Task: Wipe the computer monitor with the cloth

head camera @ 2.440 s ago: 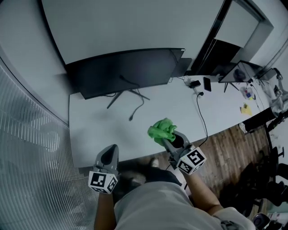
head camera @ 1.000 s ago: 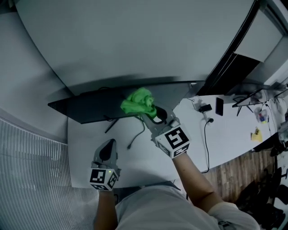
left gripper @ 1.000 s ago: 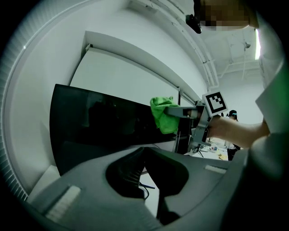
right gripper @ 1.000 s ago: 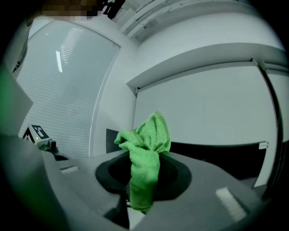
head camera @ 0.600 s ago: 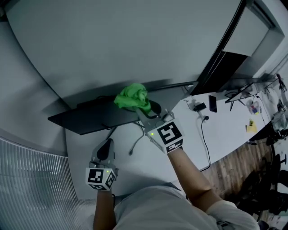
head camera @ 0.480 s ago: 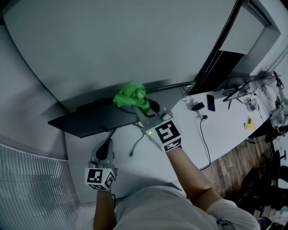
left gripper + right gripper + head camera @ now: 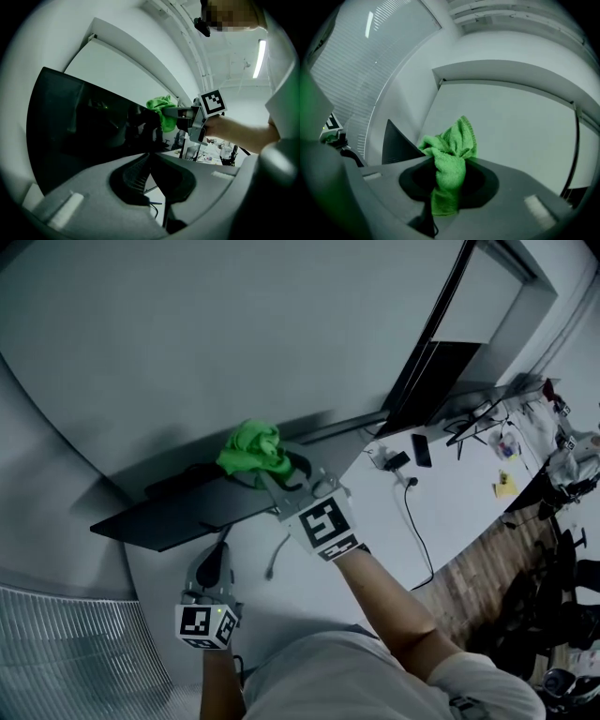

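**Head view.** The right gripper [image 7: 266,481] is reaching out over the white desk [image 7: 375,512], its jaws clamping a bunched green cloth [image 7: 250,448]. The cloth is sitting at the far, upper edge of the dark computer monitor [image 7: 178,512], right of the panel's middle; whether it is touching the panel cannot be told. The left gripper [image 7: 216,557] is hovering low at the near left, in front of the monitor and well apart from the cloth. At the far right of the desk a black cable [image 7: 413,521] is trailing toward the near edge, with a dark phone [image 7: 421,450] lying beyond it.

**Left gripper view.** The jaws are pressing together with nothing between them. Beyond them the monitor [image 7: 79,122] is filling the left side, and the cloth [image 7: 161,110] is showing at the screen's upper right edge.

**Right gripper view.** The jaws are closing on the cloth [image 7: 450,164], which is standing up between them in a crumpled tuft; a dark corner of the monitor [image 7: 396,145] is showing to its left.
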A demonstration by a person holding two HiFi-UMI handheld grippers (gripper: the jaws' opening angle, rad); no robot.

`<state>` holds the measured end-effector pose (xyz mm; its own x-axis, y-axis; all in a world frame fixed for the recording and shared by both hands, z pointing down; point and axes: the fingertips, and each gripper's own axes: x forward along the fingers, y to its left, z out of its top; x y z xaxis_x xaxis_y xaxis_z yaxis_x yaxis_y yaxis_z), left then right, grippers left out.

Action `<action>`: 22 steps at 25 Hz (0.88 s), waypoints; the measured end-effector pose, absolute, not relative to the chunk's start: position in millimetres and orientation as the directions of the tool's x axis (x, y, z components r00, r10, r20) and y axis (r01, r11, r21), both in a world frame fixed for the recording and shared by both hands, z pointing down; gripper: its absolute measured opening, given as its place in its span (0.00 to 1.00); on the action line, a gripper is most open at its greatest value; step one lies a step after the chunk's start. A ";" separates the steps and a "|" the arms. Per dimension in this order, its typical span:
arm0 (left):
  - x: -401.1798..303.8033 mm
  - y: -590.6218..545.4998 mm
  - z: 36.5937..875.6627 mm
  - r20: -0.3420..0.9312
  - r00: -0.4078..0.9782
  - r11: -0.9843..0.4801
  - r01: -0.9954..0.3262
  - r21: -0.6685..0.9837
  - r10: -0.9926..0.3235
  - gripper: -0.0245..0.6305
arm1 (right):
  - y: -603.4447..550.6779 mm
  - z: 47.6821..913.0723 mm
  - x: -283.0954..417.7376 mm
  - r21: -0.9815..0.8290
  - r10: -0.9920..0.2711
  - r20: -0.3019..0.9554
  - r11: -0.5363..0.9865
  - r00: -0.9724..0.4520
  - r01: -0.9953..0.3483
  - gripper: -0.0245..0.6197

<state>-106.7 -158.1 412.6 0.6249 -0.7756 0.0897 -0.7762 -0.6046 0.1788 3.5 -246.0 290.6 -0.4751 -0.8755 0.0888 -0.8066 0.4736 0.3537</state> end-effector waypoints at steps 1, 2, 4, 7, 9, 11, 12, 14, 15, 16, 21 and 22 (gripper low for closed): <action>-106.9 -158.9 414.3 0.090 0.626 -0.605 -0.775 0.184 -0.775 0.05 | -246.6 291.0 3.2 0.361 -0.876 0.092 0.472 -0.473 -0.804 0.20; -106.8 -159.5 415.7 0.089 0.627 -0.605 -0.774 0.187 -0.774 0.05 | -246.9 291.2 3.4 0.367 -0.877 0.095 0.471 -0.471 -0.802 0.20; -106.1 -159.9 417.7 0.088 0.628 -0.606 -0.773 0.189 -0.773 0.05 | -246.3 292.0 4.6 0.375 -0.877 0.105 0.472 -0.469 -0.798 0.20; -105.9 -160.8 419.2 0.087 0.625 -0.603 -0.775 0.191 -0.776 0.05 | -246.5 293.1 9.1 0.387 -0.882 0.115 0.464 -0.458 -0.797 0.20; -105.3 -161.0 420.4 0.090 0.625 -0.602 -0.775 0.193 -0.776 0.05 | -247.0 293.8 14.7 0.388 -0.887 0.123 0.455 -0.445 -0.801 0.20; -101.9 -161.1 420.9 0.091 0.628 -0.605 -0.773 0.194 -0.773 0.05 | -247.4 294.3 24.6 0.390 -0.894 0.129 0.443 -0.428 -0.807 0.20; -98.4 -161.2 420.8 0.091 0.630 -0.607 -0.771 0.193 -0.771 0.05 | -247.7 294.6 32.0 0.390 -0.898 0.132 0.436 -0.420 -0.811 0.20; -89.1 -161.2 421.2 0.091 0.635 -0.613 -0.767 0.191 -0.767 0.05 | -248.8 296.0 50.2 0.388 -0.904 0.138 0.424 -0.404 -0.818 0.20; -85.2 -160.7 421.9 0.092 0.638 -0.616 -0.764 0.192 -0.764 0.05 | -249.3 296.8 59.2 0.384 -0.908 0.141 0.418 -0.395 -0.823 0.20; -82.7 -159.7 422.7 0.093 0.642 -0.618 -0.762 0.193 -0.761 0.05 | -249.7 297.2 66.8 0.379 -0.912 0.143 0.410 -0.385 -0.830 0.20; -66.9 -154.6 424.9 0.105 0.654 -0.630 -0.753 0.191 -0.749 0.05 | -251.1 295.2 102.1 0.353 -0.927 0.142 0.375 -0.347 -0.857 0.20; -61.9 -153.7 425.8 0.108 0.656 -0.632 -0.751 0.190 -0.747 0.05 | -251.2 295.7 109.1 0.351 -0.929 0.141 0.370 -0.341 -0.861 0.20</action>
<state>-61.9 -153.7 425.8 0.6559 -0.7470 0.1085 -0.7513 -0.6321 0.1899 109.1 -251.2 295.7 -0.3415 -0.9292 0.1413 -0.8605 0.3696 0.3506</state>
